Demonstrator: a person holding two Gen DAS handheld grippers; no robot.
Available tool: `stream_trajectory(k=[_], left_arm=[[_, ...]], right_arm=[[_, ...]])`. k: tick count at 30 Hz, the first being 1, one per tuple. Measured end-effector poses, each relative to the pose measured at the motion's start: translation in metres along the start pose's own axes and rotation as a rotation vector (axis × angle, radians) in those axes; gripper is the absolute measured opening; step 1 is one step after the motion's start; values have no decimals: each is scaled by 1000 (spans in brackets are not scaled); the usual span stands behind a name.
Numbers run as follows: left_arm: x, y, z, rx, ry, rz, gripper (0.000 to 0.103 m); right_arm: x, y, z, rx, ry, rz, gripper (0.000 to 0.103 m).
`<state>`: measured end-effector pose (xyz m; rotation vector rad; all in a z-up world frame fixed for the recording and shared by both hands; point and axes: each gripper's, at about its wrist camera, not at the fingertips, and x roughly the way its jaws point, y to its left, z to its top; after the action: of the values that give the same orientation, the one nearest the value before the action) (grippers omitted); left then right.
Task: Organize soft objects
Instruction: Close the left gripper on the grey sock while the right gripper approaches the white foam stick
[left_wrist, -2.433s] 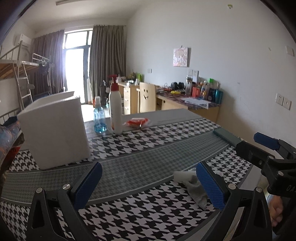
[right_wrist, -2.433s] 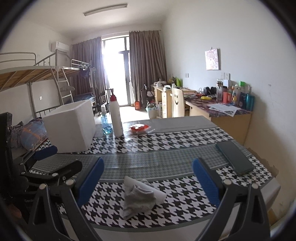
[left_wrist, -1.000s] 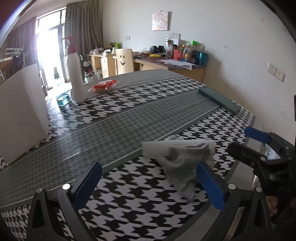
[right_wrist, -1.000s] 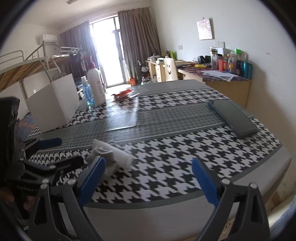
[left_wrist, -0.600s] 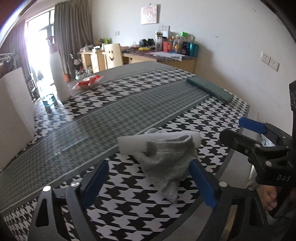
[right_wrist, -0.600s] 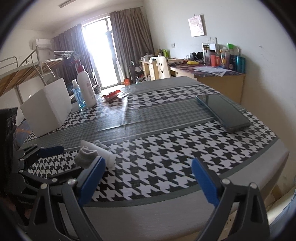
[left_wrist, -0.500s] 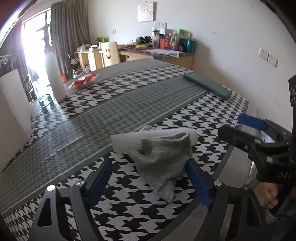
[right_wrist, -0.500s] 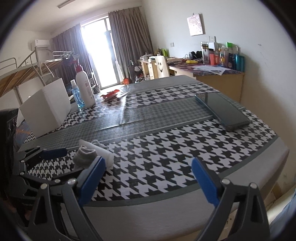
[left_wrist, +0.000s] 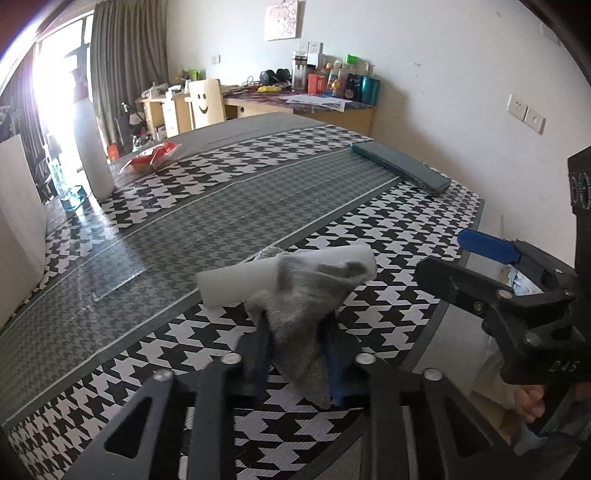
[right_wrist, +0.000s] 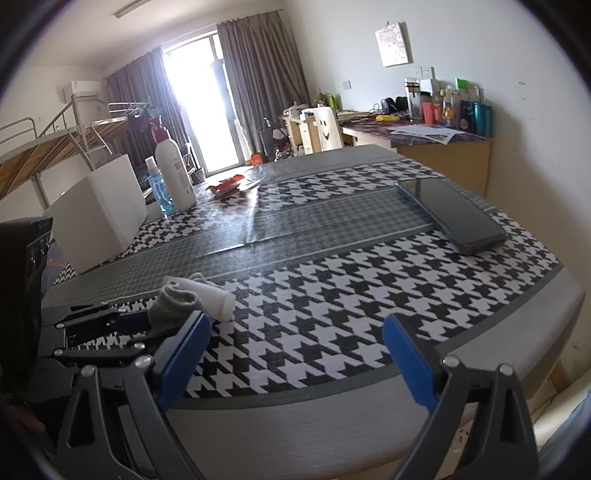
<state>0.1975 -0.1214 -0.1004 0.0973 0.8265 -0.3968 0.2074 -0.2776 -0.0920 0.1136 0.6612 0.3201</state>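
A grey sock (left_wrist: 303, 306) lies draped over a white foam roll (left_wrist: 236, 284) on the houndstooth table, near its front edge. My left gripper (left_wrist: 297, 332) has its blue pads tight on both sides of the sock's lower part, and the jaws are closing on it. In the right wrist view the sock (right_wrist: 173, 302) and roll (right_wrist: 218, 295) sit at the left, with the left gripper (right_wrist: 144, 321) on the sock. My right gripper (right_wrist: 295, 354) stands open over the table's near edge with nothing between its fingers.
A white box (right_wrist: 99, 218), a tall white bottle (right_wrist: 173, 170) and a blue bottle (right_wrist: 155, 188) stand at the back left. A red packet (right_wrist: 225, 184) lies behind them. A dark flat case (right_wrist: 454, 214) rests at the right, near the table's edge (right_wrist: 369, 387).
The left jaws have come in from wide open onto the grey sock, after the gripper moved in and down to it. The right gripper has stayed nearly still and open.
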Motion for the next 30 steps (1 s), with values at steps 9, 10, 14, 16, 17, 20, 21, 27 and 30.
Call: stream_trajectory(k=[9,10,14,16,17,20,21,27,30], left_arm=[[-22,8,-2,24,-43,-30,18],[-23,7,-2,30,-44,-30,18],[-26,6,-7,45,-42,-34,17],[-29,6,-11,58,-43,-35,17],[-30,7,-12,63,-45,-34,17],[-33,10,-17,64,-40,-25,17],[-33,12,-18,61,-40,-24,17],[-37,20,-24,60,-33,-23,17],[-39,24,-27,55,-25,-24,17]], right_arm=[[0,12,3,-13,-2,11,96],[1,13,3,-14,-2,14,97],[1,18,5,-5,0,86,96],[3,23,6,-4,4,113,96],[4,26,6,-9,7,120,96],[11,33,7,-8,28,161,86],[15,34,8,-3,44,175,80],[31,41,5,2,104,211,63],[30,51,5,-42,104,226,61]])
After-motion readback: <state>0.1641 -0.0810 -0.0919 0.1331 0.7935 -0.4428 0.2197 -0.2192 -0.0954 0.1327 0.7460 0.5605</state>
